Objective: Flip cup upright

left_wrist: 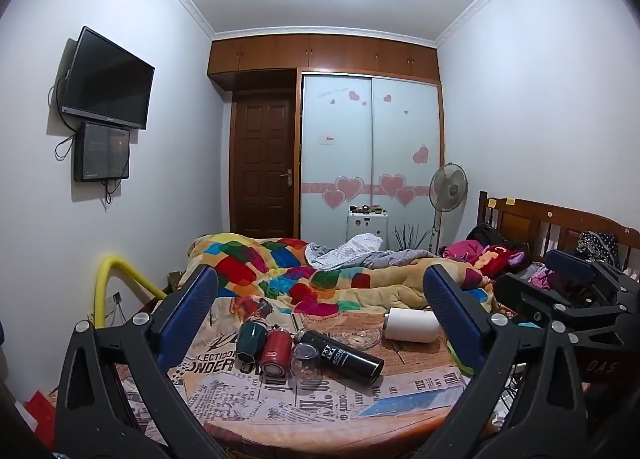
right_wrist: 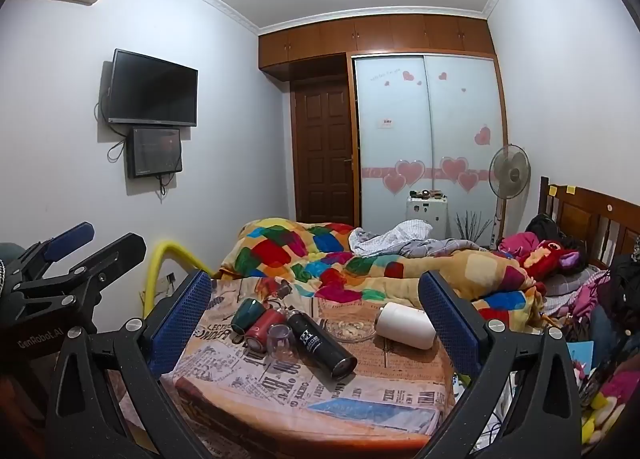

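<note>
Farthest back, a bed (left_wrist: 280, 267) under a patchwork quilt. In front of it, a counter (left_wrist: 248, 411) draped in newsprint-pattern cloth, carrying five vessels, all lying on their sides. Cannot tell from the task line which one is meant.

Both pairs held level above the counter's near edge, side by side: left tongs (left_wrist: 320, 275) spread wide and holding nothing; right tongs (right_wrist: 314, 279) likewise wide open and empty.

Ahead and to the right, apart from the rest: white cup (right_wrist: 406, 325), long axis roughly crosswise to the fingers, close to the inner face of the right-hand finger in the right wrist view. Judged nearer the right tongs.

Centre: black flask (right_wrist: 322, 343), axis diagonal, far-left to near-right, one round end toward the cameras.

Touching or nearly touching it on the left, in a row: clear glass (right_wrist: 280, 343), red cup (right_wrist: 262, 329), green cup (right_wrist: 248, 315), axes pointing roughly toward the cameras. Judged nearer the left tongs.

Between flask and white cup, a shallow glass dish (right_wrist: 350, 329), upright.

Likely needs a grip across the body, then a quarter turn.
</note>
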A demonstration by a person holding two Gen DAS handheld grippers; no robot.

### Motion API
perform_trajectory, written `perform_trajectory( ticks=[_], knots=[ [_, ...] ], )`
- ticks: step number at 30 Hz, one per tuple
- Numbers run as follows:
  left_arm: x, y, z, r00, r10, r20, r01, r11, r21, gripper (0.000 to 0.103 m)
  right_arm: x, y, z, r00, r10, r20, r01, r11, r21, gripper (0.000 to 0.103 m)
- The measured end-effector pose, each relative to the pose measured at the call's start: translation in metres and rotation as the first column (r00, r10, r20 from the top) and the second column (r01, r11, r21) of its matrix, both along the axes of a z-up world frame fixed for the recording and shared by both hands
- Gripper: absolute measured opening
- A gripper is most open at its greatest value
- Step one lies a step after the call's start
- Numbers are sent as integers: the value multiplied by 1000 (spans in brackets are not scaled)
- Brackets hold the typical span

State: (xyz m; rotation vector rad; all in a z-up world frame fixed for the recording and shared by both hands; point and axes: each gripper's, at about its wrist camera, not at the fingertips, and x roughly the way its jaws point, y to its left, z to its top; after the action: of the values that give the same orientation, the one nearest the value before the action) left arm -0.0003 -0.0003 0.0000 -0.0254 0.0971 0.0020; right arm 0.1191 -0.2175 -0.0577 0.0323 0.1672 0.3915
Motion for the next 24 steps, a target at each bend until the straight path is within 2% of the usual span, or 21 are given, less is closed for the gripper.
perform_trajectory(
  ticks=[24],
  knots=[
    [6, -1, -9, 1000, 14, -19, -14, 1000, -7, 103, -2, -1, -3, 1000, 2, -6, -2, 1000, -4, 103]
  ],
)
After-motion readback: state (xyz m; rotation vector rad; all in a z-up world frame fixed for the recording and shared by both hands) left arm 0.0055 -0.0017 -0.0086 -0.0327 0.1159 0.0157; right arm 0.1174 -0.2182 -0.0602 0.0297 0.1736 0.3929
